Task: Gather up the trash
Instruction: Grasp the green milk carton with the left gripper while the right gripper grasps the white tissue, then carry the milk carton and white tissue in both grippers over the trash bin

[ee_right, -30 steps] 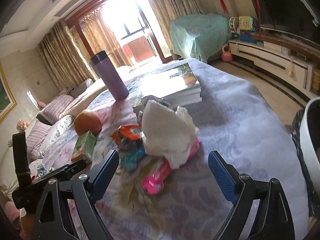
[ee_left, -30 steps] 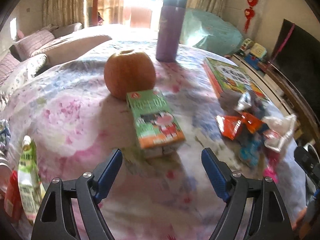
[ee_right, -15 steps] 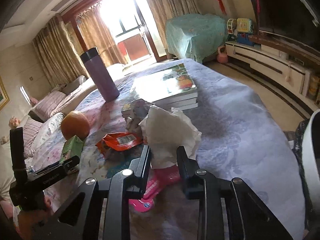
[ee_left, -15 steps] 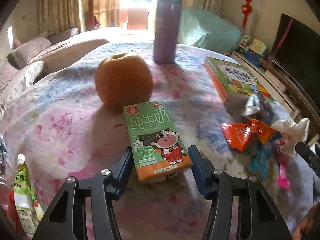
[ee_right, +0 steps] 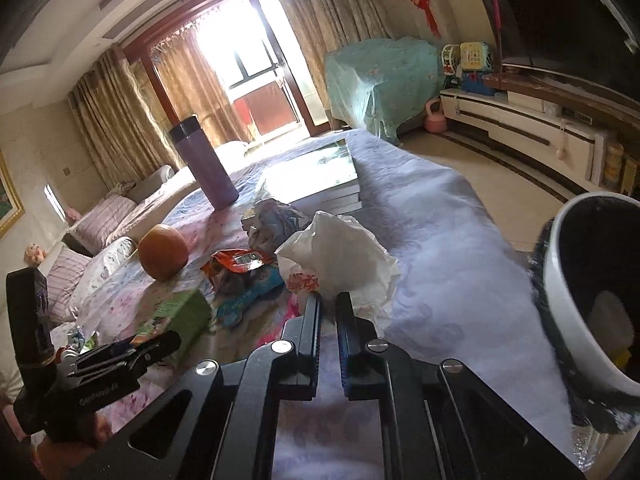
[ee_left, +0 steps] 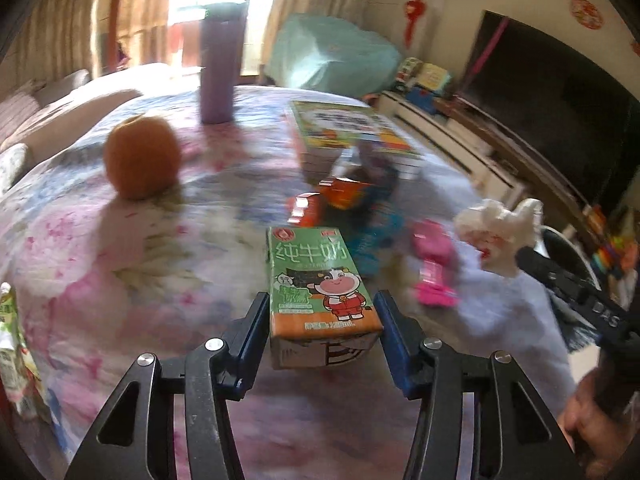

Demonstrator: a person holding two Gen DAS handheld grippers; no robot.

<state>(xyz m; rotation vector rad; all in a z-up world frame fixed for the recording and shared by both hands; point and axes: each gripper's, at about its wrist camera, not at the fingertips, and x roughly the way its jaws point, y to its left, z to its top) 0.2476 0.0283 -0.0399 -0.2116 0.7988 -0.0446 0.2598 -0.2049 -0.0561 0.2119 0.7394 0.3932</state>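
My left gripper point(ee_left: 322, 312) is shut on a green milk carton point(ee_left: 316, 280) and holds it above the flowered tablecloth point(ee_left: 120, 280). My right gripper point(ee_right: 329, 302) is shut on a crumpled white tissue point(ee_right: 340, 256), lifted off the table; the tissue also shows in the left wrist view point(ee_left: 500, 228). On the table lie an orange snack wrapper point(ee_right: 236, 262), a blue wrapper point(ee_right: 248, 296), a pink wrapper point(ee_left: 432, 268) and a crumpled foil wrapper point(ee_right: 276, 220). A white bin point(ee_right: 592, 292) with a black liner stands at the right of the table.
An orange fruit point(ee_left: 142, 156), a purple flask point(ee_left: 220, 64) and a stack of books point(ee_left: 348, 132) stand farther back on the table. More packets point(ee_left: 16, 352) lie at the left edge. A sofa, a TV and a TV cabinet surround the table.
My left gripper closed on the milk carton, lifted it and swung right. My right gripper closed on the tissue and raised it toward the bin.
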